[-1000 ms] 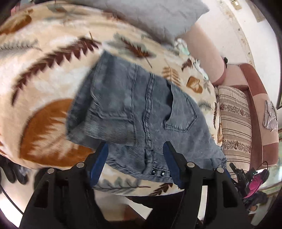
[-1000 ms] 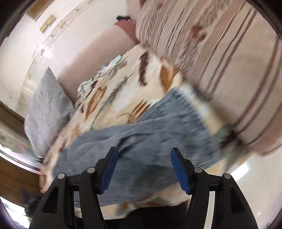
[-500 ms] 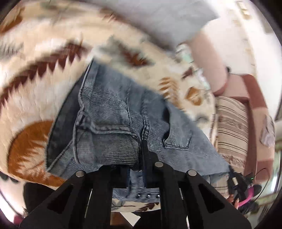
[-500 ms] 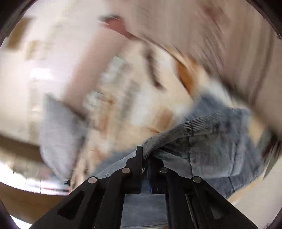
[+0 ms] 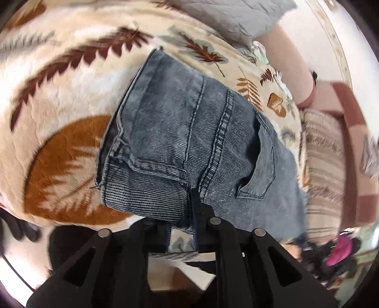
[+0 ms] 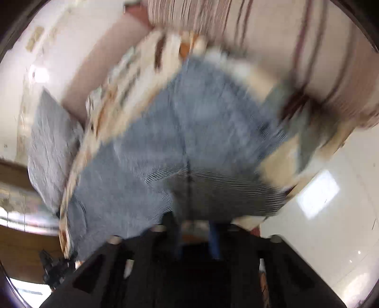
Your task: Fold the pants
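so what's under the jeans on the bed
The jeans lie on a cream blanket printed with brown and orange leaves, which shows all round them. The folded denim hides the blanket beneath it, and whatever lies below the blanket is covered.

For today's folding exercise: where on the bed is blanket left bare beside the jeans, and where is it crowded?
Bare leaf-print blanket lies on the side of the jeans away from the striped cushion, and beyond them up to the grey pillow. The strip towards the striped cushion is narrow. The near edge is crowded by the left gripper.
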